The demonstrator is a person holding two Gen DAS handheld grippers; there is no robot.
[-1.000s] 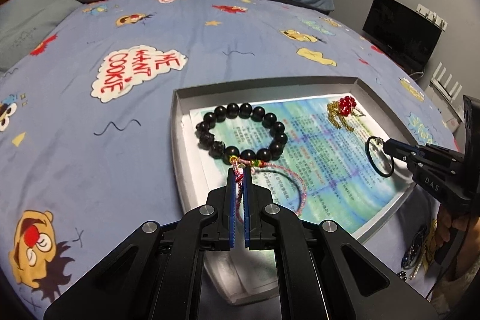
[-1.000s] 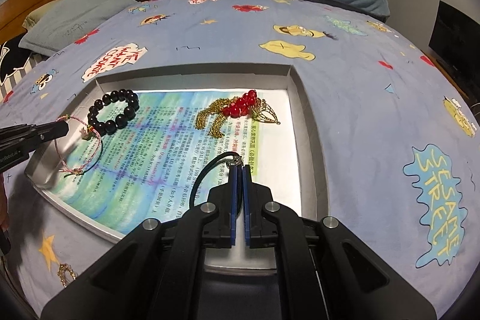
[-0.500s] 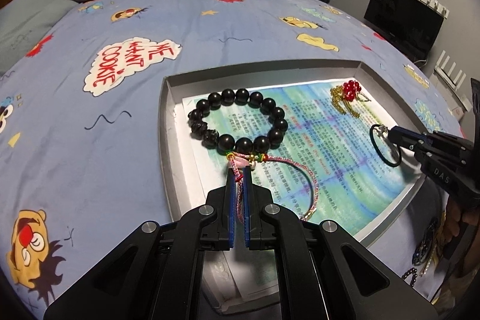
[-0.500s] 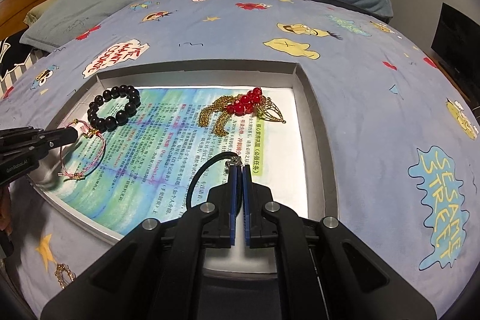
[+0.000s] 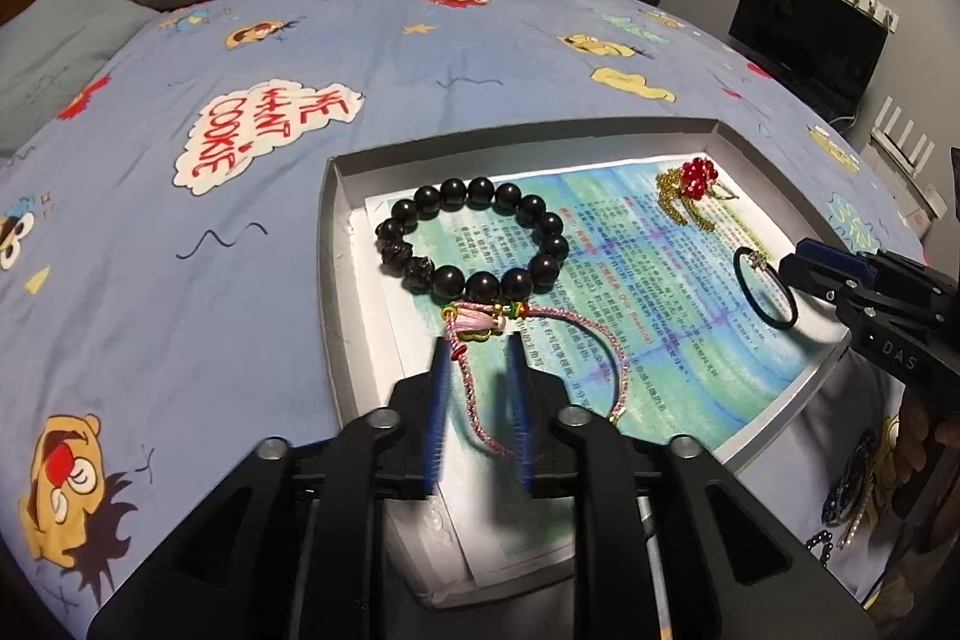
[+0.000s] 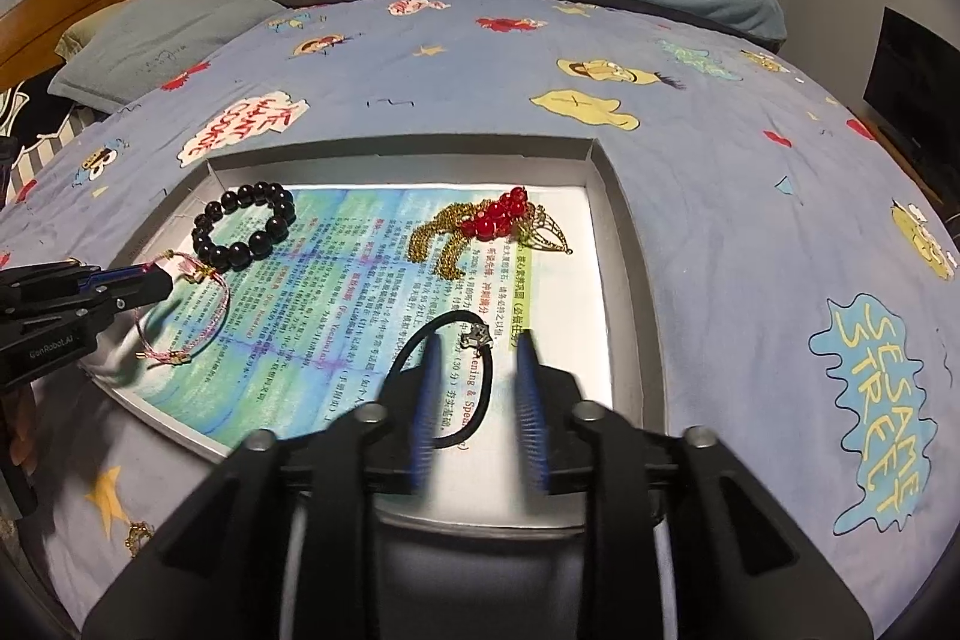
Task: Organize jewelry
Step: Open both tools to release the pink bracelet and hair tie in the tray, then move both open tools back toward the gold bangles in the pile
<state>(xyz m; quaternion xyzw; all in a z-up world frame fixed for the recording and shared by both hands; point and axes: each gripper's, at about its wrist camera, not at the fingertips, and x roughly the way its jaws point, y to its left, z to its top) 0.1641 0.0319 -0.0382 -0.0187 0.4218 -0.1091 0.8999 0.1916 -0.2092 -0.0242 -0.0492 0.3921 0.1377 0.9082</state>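
We hold 2 grippers over a shallow grey tray (image 5: 332, 244) lying on a blue cartoon-print bedspread (image 5: 180, 232). A printed paper sheet (image 5: 654, 292) lines the tray floor.

Our left gripper (image 5: 480, 346) stands with its jaws apart, and the pink cord bracelet (image 5: 591, 340) runs between them without either blue pad pressing it. The cord lies on the sheet, its knotted end at 12 o'clock from the gripper, touching the black bead bracelet (image 5: 474, 235) just beyond. In the right wrist view the same left gripper (image 6: 165, 277) comes in from 9 o'clock, its tip over the pink cord bracelet (image 6: 180, 322), with the black bead bracelet (image 6: 246, 226) at 1 o'clock from it.

Our right gripper (image 6: 477, 349) is also spread wide and grips nothing. The black hair tie (image 6: 441, 382) with its small metal charm lies on the sheet between the pads and to 10 o'clock. In the left wrist view the hair tie (image 5: 765, 289) sits at the right gripper (image 5: 792, 265) tip, at 3 o'clock in the tray.

The red-and-gold beaded ornament (image 6: 492, 232) lies at 12 o'clock from the right gripper, near the tray's far wall.

Outside the tray, a gold chain (image 6: 138, 535) lies on the bedspread at 8 o'clock.
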